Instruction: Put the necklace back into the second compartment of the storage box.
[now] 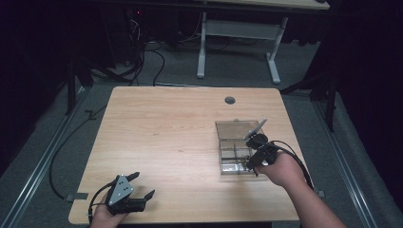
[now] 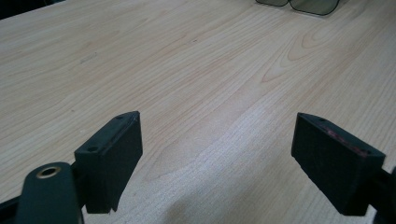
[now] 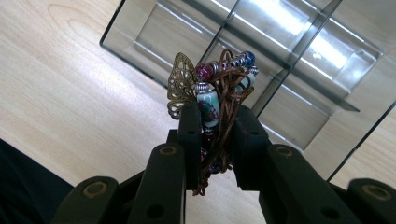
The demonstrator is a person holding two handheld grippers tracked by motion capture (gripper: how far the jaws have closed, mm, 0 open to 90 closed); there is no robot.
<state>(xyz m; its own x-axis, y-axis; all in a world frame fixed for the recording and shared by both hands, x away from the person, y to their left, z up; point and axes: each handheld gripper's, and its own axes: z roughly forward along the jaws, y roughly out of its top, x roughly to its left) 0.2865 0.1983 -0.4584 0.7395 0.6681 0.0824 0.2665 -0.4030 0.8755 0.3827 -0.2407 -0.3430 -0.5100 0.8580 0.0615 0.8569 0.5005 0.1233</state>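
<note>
Now | right tongs clamped on beaded bracelet above clear box | left tongs apart, low over table

- A light wooden table is seen from above, with a round grommet hole near its far edge.
- A clear compartmented box is placed on the table's right half, its lid opened away from the person.
- The right gripper is held over the box's near right corner.
- The left gripper is held at the near left edge, jaws spread apart.
- A white table frame is seen on the floor beyond.
</note>
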